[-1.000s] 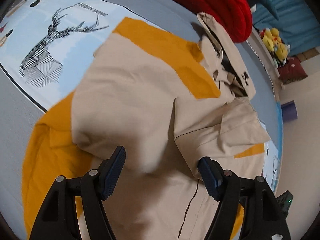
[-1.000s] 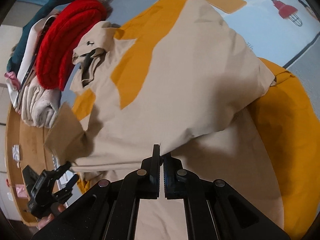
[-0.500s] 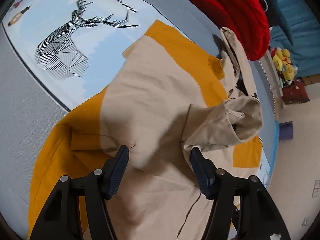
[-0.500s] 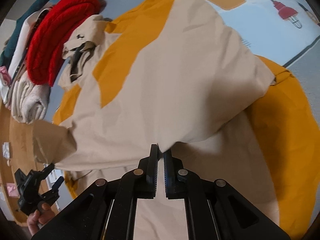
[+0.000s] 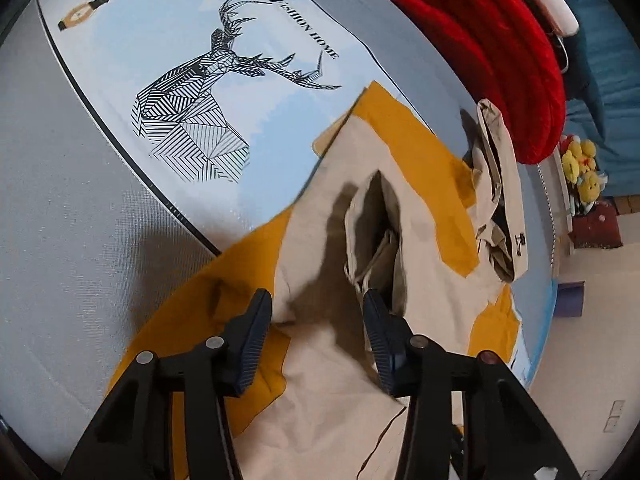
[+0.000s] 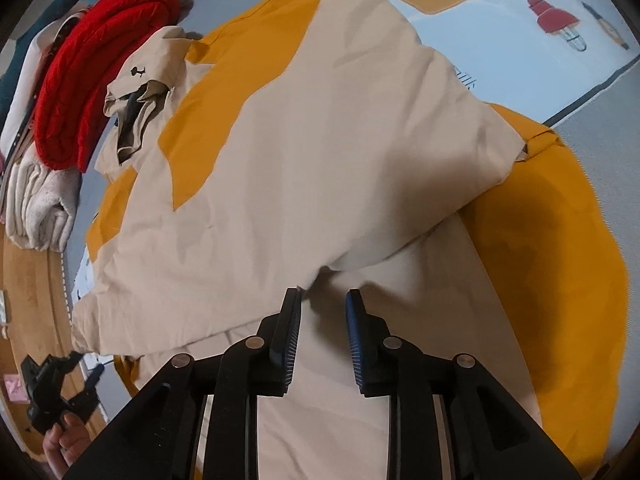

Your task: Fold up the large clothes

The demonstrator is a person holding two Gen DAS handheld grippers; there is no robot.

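A large beige and mustard-yellow jacket (image 6: 320,152) lies spread on a printed table cover, its hem folded up over the body. In the left wrist view the jacket (image 5: 344,360) has a beige sleeve (image 5: 372,232) bunched on top, just beyond the fingers. My left gripper (image 5: 316,320) is open above the jacket and holds nothing. My right gripper (image 6: 322,308) is open, its jaws a small gap apart at the edge of the folded layer, with no cloth between them. The left gripper also shows at the lower left of the right wrist view (image 6: 60,384), held by a hand.
A red knit garment (image 5: 488,44) and a folded white one (image 6: 36,204) are piled at the far edge beside the jacket's collar (image 5: 500,184). The cover (image 5: 192,120) shows a deer print. Yellow plush toys (image 5: 580,168) lie on the floor beyond.
My right gripper, shut on the jacket's folded edge before, has opened and let it go. My left gripper has pulled back and swung left; the sleeve has dropped onto the jacket.
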